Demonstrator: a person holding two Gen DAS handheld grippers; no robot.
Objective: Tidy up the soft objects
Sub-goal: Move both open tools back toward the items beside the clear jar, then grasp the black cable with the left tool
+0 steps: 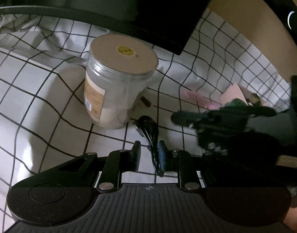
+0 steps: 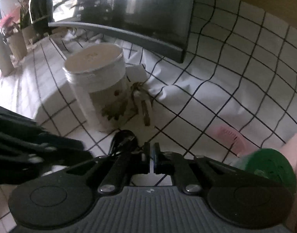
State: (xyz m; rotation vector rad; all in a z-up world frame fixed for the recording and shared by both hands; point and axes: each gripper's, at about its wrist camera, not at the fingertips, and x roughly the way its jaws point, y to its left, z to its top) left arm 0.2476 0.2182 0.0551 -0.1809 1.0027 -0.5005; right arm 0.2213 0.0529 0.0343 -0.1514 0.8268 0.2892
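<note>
Two hand-held grippers worked side by side over a white tablecloth (image 1: 51, 89) ruled with a black grid, where a coiled black cable (image 1: 148, 128) lay just in front of a clear plastic jar (image 1: 117, 81) with a flat beige lid. In the left wrist view, the left gripper (image 1: 149, 151) stood with its fingers a little apart, and a strand of the cable ran between them, lying against the blue pad of the right-hand finger; whether the other finger pressed it too could not be told. The right gripper (image 2: 152, 155) had its fingers drawn tight together, only a sliver of blue pad showing between them, with the cable's coil (image 2: 123, 137) just to their left; whether any strand was caught in that pinch could not be made out. Each gripper showed as a dark blurred shape in the other's camera, the right one (image 1: 222, 116) close to the cable's far side. A bunch of keys (image 2: 142, 101) rested against the jar's base. A dark monitor (image 2: 148, 15) stood behind the jar. Off to the right lay a pink comb-like object (image 2: 228, 134), a green roll (image 2: 269, 165) and some pink cards (image 1: 234, 93)
</note>
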